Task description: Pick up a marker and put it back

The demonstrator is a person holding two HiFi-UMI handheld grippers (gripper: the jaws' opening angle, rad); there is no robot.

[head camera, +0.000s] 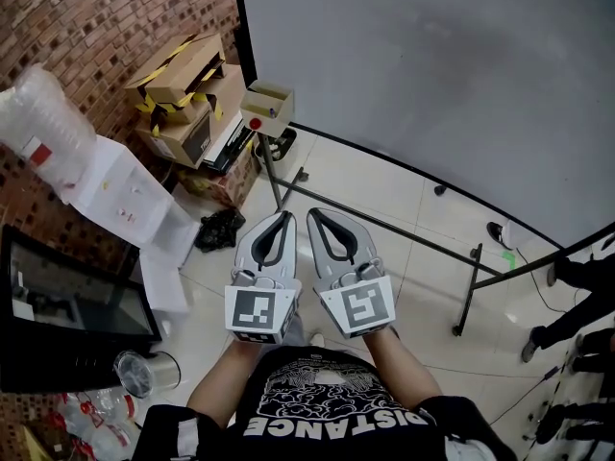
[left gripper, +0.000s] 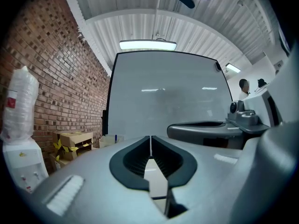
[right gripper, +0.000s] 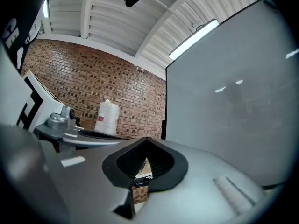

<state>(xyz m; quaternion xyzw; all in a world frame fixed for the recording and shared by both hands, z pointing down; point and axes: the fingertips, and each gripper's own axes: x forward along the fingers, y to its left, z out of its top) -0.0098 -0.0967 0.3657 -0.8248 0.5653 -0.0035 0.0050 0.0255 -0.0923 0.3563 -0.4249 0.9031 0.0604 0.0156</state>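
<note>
While black-ribbed, left tool (left gripper: pixel 150 141), right tool (right gripper: pixel 146 142)

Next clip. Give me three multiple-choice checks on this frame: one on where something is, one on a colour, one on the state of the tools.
1. Where are the cardboard boxes stacked?
A) by the brick wall, left of the whiteboard
B) on a shelf above the board
C) on a trolley at the far right

2. What colour are the strips hanging over those boxes?
A) blue
B) yellow
C) white

3. How do the jaws of the left tool and the right tool stand?
A) wide apart
B) clamped on a marker
C) together, with nothing between them

Answers:
1 A: the head view shows the stack at the foot of the brick wall, beside the board's left edge.
2 B: the strips show yellow against the brown card.
3 C: in each gripper view the tips meet and only background shows through the opening behind them.
</note>
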